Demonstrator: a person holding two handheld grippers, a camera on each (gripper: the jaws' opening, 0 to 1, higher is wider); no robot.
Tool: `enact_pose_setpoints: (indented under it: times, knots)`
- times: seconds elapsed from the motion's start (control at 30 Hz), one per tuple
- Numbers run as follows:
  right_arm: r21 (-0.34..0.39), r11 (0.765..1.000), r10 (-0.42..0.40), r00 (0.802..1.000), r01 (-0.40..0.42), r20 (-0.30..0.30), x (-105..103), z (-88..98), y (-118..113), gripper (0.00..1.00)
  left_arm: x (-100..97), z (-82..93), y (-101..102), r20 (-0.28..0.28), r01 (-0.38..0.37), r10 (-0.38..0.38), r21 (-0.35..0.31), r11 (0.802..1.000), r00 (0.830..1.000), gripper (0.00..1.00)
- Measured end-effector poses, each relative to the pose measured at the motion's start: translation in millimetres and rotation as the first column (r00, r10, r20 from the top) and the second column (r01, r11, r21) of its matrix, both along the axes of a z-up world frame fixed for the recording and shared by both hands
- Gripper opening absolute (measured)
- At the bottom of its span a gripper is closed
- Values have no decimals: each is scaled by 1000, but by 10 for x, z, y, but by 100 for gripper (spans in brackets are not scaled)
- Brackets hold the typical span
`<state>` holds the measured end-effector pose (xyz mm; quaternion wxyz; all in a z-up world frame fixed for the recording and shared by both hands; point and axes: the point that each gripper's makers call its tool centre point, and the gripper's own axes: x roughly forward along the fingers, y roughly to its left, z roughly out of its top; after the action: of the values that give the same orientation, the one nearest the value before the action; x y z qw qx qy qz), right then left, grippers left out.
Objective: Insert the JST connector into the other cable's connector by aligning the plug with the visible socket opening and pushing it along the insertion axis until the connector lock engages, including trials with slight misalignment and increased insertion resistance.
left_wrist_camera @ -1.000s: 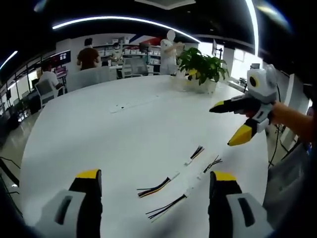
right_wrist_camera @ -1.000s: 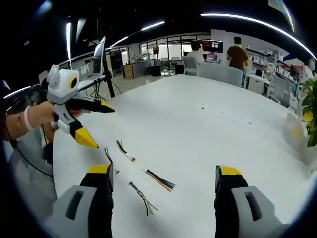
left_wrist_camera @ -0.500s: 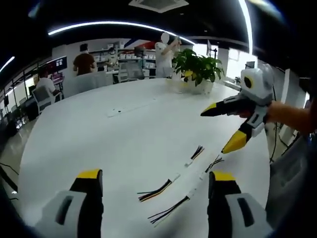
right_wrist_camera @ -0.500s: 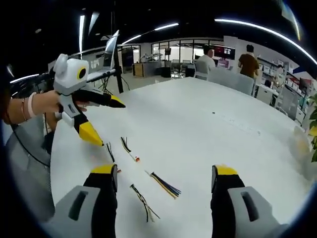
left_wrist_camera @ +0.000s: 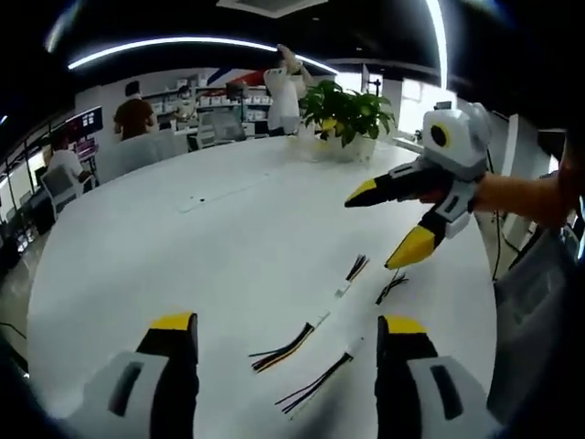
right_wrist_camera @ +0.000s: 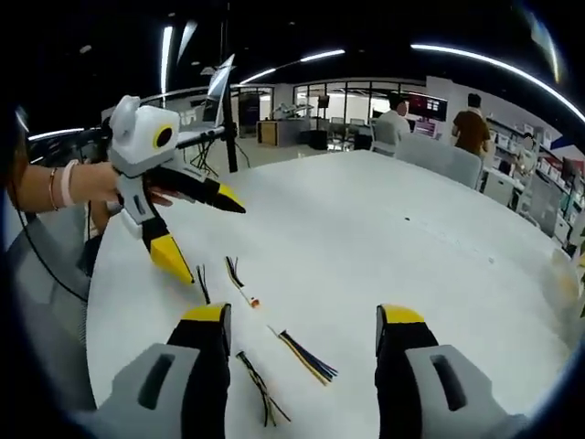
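Observation:
Several short wire leads with small white JST connectors lie in two rows on the white table [left_wrist_camera: 183, 265]. A yellow-and-black lead [left_wrist_camera: 285, 346] and a black lead [left_wrist_camera: 315, 382] lie between my left gripper's [left_wrist_camera: 285, 322] open jaws. Two more leads [left_wrist_camera: 358, 267] lie beyond them. My right gripper [left_wrist_camera: 375, 230] hovers open above these, held by a hand. In the right gripper view, a lead with a connector [right_wrist_camera: 239, 282] lies below the left gripper [right_wrist_camera: 212, 241], which is open. A multicoloured lead [right_wrist_camera: 306, 357] and a black lead [right_wrist_camera: 260, 389] lie near my right gripper [right_wrist_camera: 303, 317], open and holding nothing.
A potted plant [left_wrist_camera: 343, 114] stands at the table's far edge. People [left_wrist_camera: 132, 114] sit and stand by desks behind the table. A person's forearm [right_wrist_camera: 46, 187] reaches in from the left. The table edge [right_wrist_camera: 101, 302] runs close to the leads.
Each gripper has drifted further toward the middle of the other's view, closer above the leads. Both stay open. The leads have not moved on the table.

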<state>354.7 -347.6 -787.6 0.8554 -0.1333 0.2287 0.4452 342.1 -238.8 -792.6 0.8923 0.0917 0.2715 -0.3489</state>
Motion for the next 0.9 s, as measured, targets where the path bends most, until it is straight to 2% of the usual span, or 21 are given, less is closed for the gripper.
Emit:
enact_pose_setpoints:
  times: [0.07, 0.17, 0.37, 0.47, 0.5, 0.53, 0.57, 0.77, 0.9]
  knots:
    - [-6, 1000, 23, 1000, -23, 7, -3, -20, 4, 54, 11, 6, -5, 7, 13, -13, -3, 1000, 1000, 73]
    - [29, 999, 45, 999, -45, -2, -2, -26, 31, 55, 29, 13, -17, 15, 29, -28, -8, 1000, 999, 69]
    - [37, 995, 94, 996, -94, 1, -7, -69, 61, 51, 15, -2, -83, 18, 77, -76, -24, 997, 997, 63]
    - [42, 991, 126, 992, -126, -8, -22, -123, 72, 46, 17, 18, -145, 71, 136, -134, -26, 990, 988, 56]
    - [57, 989, 134, 991, -133, -15, -30, -120, 83, 44, 21, 20, -151, 72, 136, -133, -32, 990, 988, 56]
    - [111, 984, 142, 989, -137, -33, -39, -94, 122, 44, 38, 24, -169, 89, 142, -138, -46, 989, 986, 56]
    - [122, 982, 147, 988, -142, -37, -34, -94, 121, 44, 41, 10, -175, 92, 151, -146, -48, 987, 985, 55]
    - [119, 979, 168, 985, -164, -29, -14, -124, 99, 41, 42, -80, -192, 67, 168, -164, -63, 984, 984, 47]
    - [113, 978, 181, 983, -175, -39, 11, -185, 86, 38, 2, -27, -246, 90, 204, -198, -65, 977, 976, 35]
